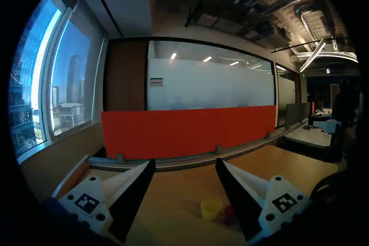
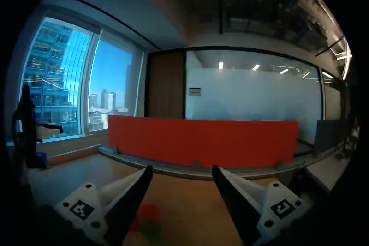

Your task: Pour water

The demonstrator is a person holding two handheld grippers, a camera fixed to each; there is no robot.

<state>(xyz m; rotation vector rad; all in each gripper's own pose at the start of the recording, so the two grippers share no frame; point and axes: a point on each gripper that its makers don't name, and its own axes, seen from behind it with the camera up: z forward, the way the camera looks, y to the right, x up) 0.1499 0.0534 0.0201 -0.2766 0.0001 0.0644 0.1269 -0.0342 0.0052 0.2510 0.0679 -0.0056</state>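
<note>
Resting on a wooden table is a round yellow cup.

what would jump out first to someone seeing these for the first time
The bright orange-red panel running across the far edge of the wooden desk grabs the eye first. Next comes the tall window on the left, with blue sky and city towers. Low down, a small yellow cup sits on the desk between the open fingers of the left tool, with a purple one beside it.
</note>
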